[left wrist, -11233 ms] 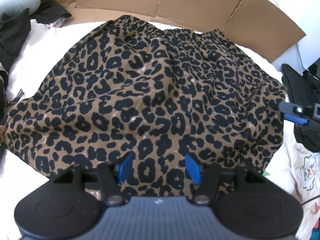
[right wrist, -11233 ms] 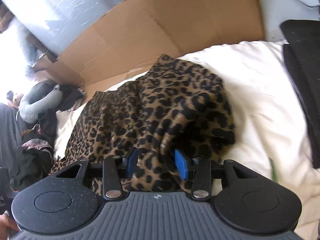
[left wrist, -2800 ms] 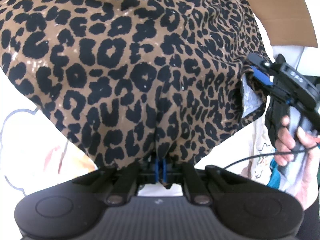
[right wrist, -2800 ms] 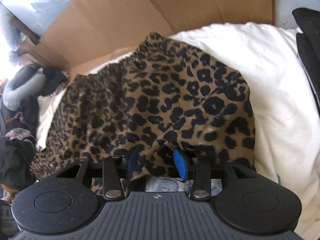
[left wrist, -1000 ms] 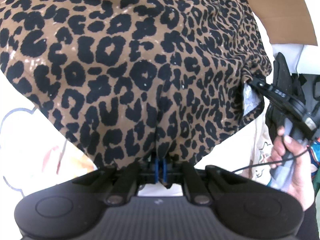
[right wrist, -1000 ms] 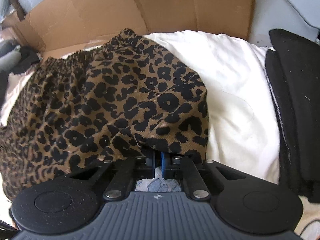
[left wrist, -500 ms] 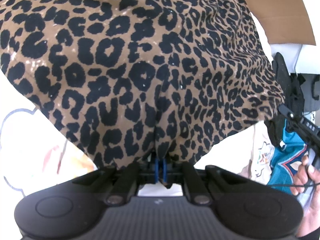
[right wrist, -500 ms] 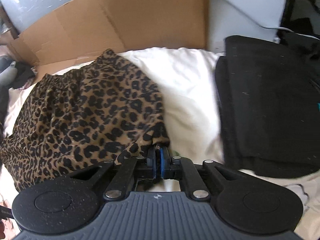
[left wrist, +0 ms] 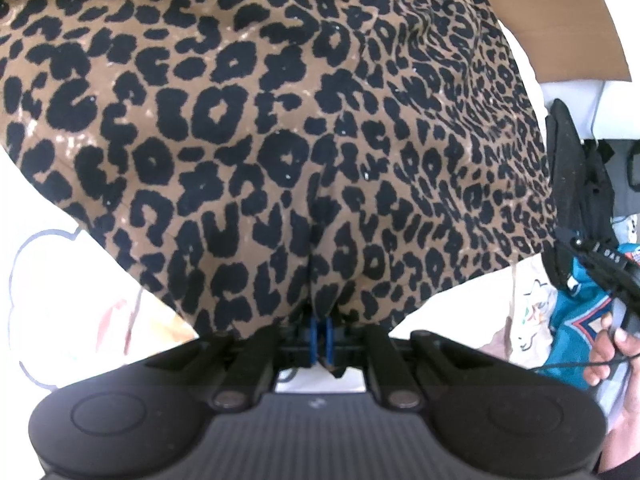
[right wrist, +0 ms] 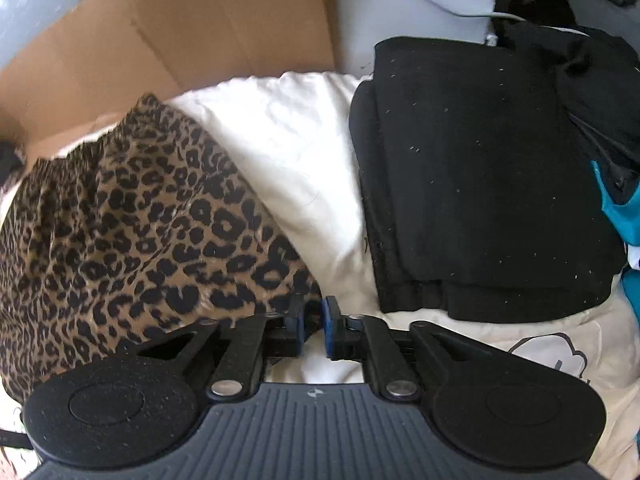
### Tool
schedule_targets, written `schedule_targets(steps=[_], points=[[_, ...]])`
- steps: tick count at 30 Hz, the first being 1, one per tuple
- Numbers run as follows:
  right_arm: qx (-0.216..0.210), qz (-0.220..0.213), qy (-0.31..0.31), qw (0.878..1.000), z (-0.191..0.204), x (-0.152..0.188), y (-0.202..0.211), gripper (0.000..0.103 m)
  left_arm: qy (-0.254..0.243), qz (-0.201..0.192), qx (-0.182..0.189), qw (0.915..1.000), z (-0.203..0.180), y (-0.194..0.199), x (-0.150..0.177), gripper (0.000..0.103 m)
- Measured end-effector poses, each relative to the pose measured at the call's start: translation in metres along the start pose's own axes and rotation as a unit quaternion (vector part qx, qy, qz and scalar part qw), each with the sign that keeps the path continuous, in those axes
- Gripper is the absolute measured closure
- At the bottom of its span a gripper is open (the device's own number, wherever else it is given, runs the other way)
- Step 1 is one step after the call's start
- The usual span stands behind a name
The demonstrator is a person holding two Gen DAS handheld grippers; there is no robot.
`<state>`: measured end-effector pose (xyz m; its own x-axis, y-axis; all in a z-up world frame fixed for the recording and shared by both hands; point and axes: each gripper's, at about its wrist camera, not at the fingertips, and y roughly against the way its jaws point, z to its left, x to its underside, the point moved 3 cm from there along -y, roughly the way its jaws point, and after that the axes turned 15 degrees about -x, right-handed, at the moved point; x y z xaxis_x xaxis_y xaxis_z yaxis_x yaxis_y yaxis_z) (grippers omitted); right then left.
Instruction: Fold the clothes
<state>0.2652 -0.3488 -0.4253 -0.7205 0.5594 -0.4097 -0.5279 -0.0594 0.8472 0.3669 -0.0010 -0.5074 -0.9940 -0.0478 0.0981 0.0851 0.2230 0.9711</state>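
Observation:
A leopard-print skirt [left wrist: 280, 120] fills the left wrist view. My left gripper [left wrist: 323, 340] is shut on its near hem, and the cloth puckers at the blue pads. In the right wrist view the same skirt [right wrist: 132, 240] lies on the white bedding, left of my right gripper [right wrist: 314, 320]. That gripper's jaws are opening. A small gap shows between the blue pads, and nothing is between them. The skirt's corner lies just beside the left pad. The right gripper [left wrist: 592, 256] also shows at the right edge of the left wrist view, held by a hand [left wrist: 616, 340].
A folded black garment [right wrist: 480, 184] lies on the white bedding [right wrist: 304, 148] to the right of the skirt. A teal garment [left wrist: 576, 320] lies at the far right. A brown cardboard wall [right wrist: 192, 32] stands behind the bed.
My right gripper has let go of the skirt's corner and moved right, away from it, its pads parting. The left gripper keeps its hold and has not moved.

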Motion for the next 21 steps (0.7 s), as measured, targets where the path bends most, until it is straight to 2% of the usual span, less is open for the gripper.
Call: schedule_targets(steps=[2,3,8,10,12,16,21], points=[[0.008,-0.012,-0.001,1.0,-0.005,-0.001,0.004,0.072,-0.001,-0.003,-0.007,1.0,0.001,0.001,-0.001,0.098],[0.007,-0.018,-0.005,1.0,-0.008,-0.002,0.006,0.069,0.002,-0.003,-0.006,1.0,0.002,0.002,-0.002,0.098],[-0.028,-0.021,-0.041,0.999,-0.025,0.001,0.0,0.069,0.003,-0.002,-0.006,1.0,0.003,0.001,-0.006,0.098],[-0.047,-0.016,-0.053,0.997,-0.028,0.004,-0.005,0.069,0.007,-0.003,-0.007,0.9999,-0.01,-0.006,-0.004,0.098],[-0.066,-0.025,-0.051,0.996,-0.025,0.006,-0.001,0.069,0.009,-0.002,-0.005,0.9999,-0.011,-0.007,-0.005,0.098],[-0.076,-0.041,-0.027,0.996,-0.022,0.006,0.004,0.068,0.011,0.002,-0.004,0.9999,-0.015,-0.008,-0.002,0.098],[-0.105,-0.039,-0.06,0.992,-0.043,0.01,-0.021,0.068,0.008,0.004,0.002,1.0,-0.015,-0.008,-0.002,0.097]])
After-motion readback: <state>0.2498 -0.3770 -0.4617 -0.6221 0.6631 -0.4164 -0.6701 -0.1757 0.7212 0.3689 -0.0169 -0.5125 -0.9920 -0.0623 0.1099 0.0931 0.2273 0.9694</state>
